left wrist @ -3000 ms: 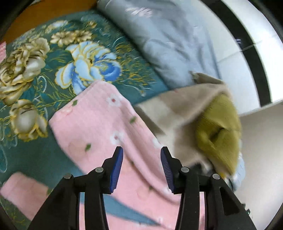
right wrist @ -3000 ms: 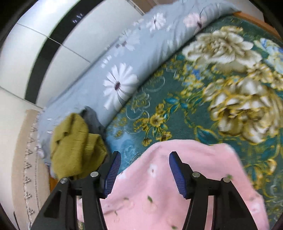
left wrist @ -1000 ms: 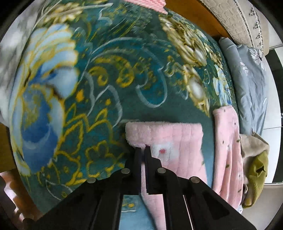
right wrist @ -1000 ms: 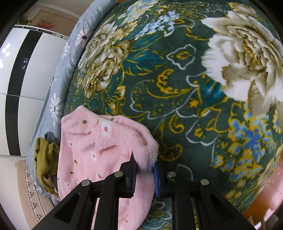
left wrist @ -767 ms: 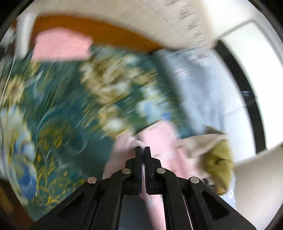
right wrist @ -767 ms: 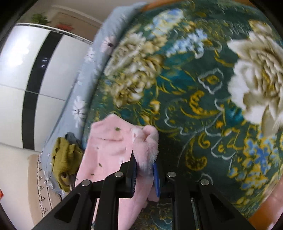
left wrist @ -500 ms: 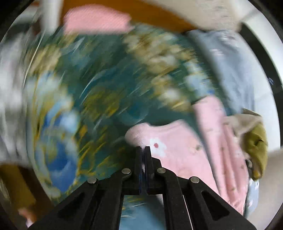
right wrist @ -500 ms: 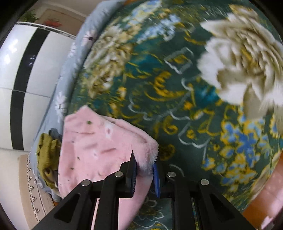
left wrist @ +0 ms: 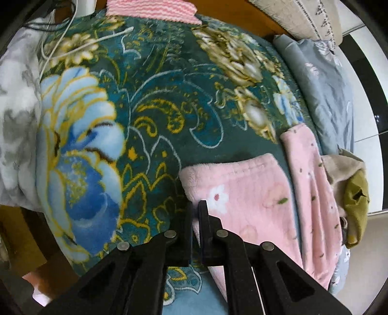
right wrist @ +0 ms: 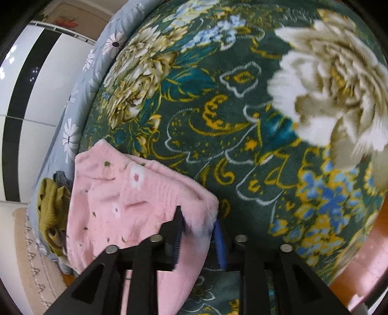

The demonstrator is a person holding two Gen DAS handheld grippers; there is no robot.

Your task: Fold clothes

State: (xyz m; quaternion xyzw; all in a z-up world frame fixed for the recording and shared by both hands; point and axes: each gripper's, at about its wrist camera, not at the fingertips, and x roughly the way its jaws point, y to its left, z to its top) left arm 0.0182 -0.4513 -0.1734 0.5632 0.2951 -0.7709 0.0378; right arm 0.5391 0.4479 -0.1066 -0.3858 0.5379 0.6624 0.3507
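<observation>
A pink fleece garment [left wrist: 245, 191] with small flowers lies on the green floral blanket [left wrist: 157, 116]. Its near part is folded back over the rest, which stretches away toward the right. My left gripper [left wrist: 196, 206] is shut on the near left corner of the fold, low over the blanket. In the right wrist view the same pink garment [right wrist: 126, 193] lies bunched at lower left. My right gripper [right wrist: 198, 225] is shut on its fluffy near corner, and the thick fleece fills the narrow gap between the jaws.
A heap of beige and olive clothes [left wrist: 351, 191] sits at the far end of the garment, beside a grey-blue flowered quilt [left wrist: 325, 92]. A pink striped cloth [left wrist: 152, 9] and a white cable [left wrist: 84, 46] lie at the blanket's far edge. A grey-white blanket [left wrist: 17, 121] lies left.
Both grippers closed on corners of the garment, lifted them, then lowered them back to the blanket, where they have settled. The right jaws now stand slightly wider apart.
</observation>
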